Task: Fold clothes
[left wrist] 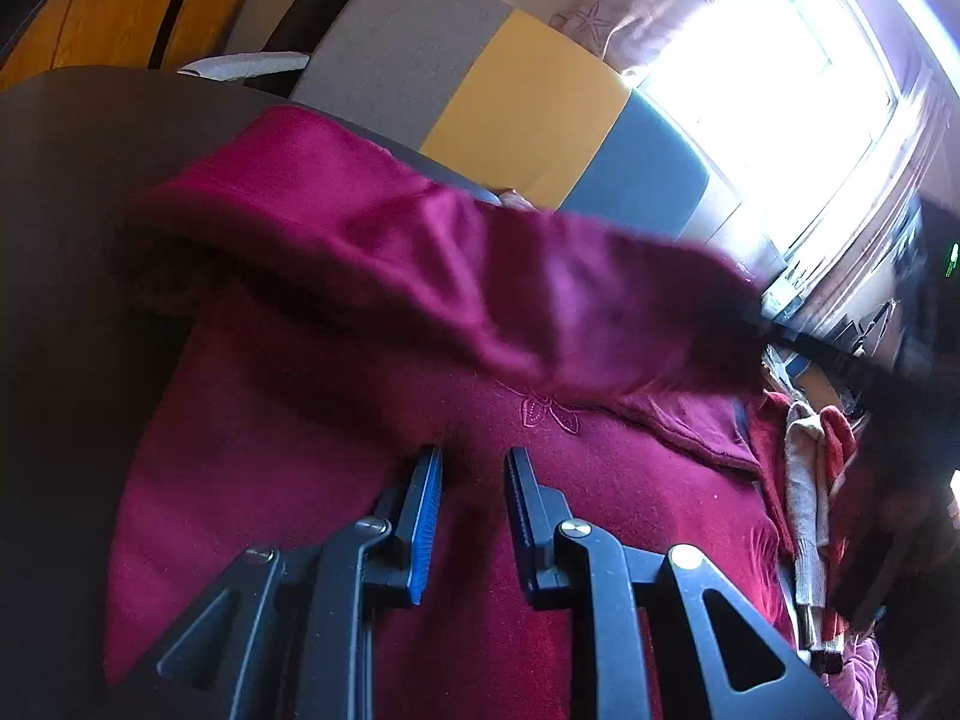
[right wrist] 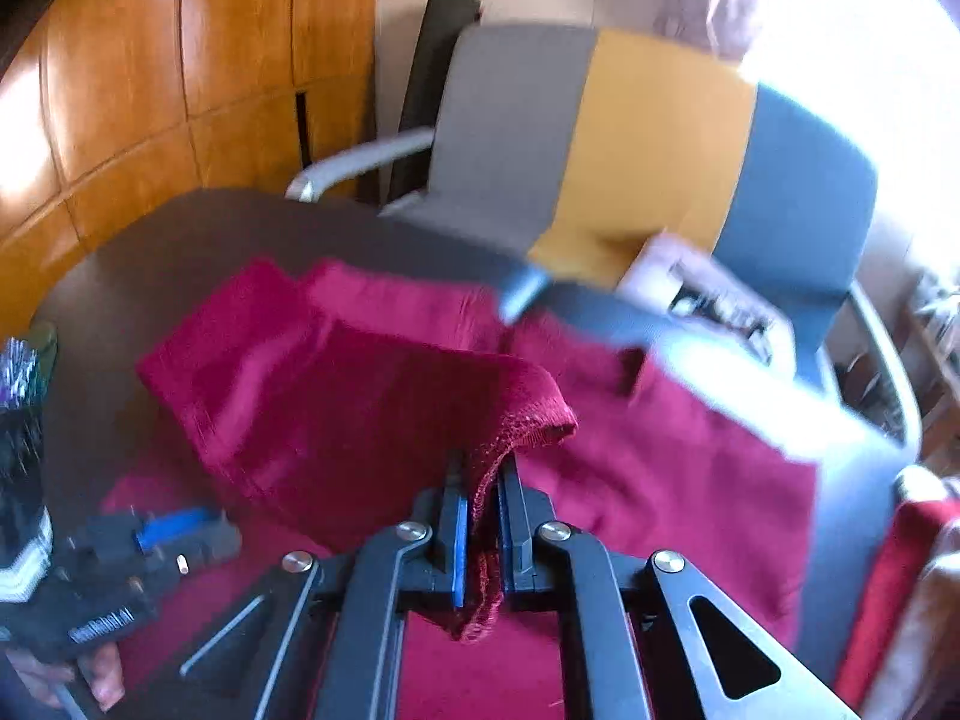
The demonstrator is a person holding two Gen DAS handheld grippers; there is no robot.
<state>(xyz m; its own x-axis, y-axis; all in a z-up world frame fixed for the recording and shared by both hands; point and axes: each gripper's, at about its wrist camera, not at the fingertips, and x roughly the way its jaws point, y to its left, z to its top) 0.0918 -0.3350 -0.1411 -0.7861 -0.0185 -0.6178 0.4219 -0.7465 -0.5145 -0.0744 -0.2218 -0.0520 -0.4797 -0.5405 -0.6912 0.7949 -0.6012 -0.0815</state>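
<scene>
A magenta sweater (left wrist: 336, 456) lies spread on a dark table (left wrist: 72, 192). One sleeve (left wrist: 480, 282) of it is lifted and stretches across the left wrist view toward the right. My left gripper (left wrist: 474, 462) hovers just over the sweater's body, open, with nothing between its fingers. In the right wrist view my right gripper (right wrist: 480, 474) is shut on the ribbed cuff (right wrist: 528, 414) of that sleeve, holding it above the sweater (right wrist: 660, 456). My left gripper (right wrist: 162, 534) shows at the lower left there, held by a hand (right wrist: 96, 678).
A grey, yellow and blue chair (right wrist: 630, 138) stands behind the table. Wooden panels (right wrist: 150, 60) fill the left wall, and a bright window (left wrist: 762, 90) is at the right. Other clothes (left wrist: 810, 480) are piled at the right edge.
</scene>
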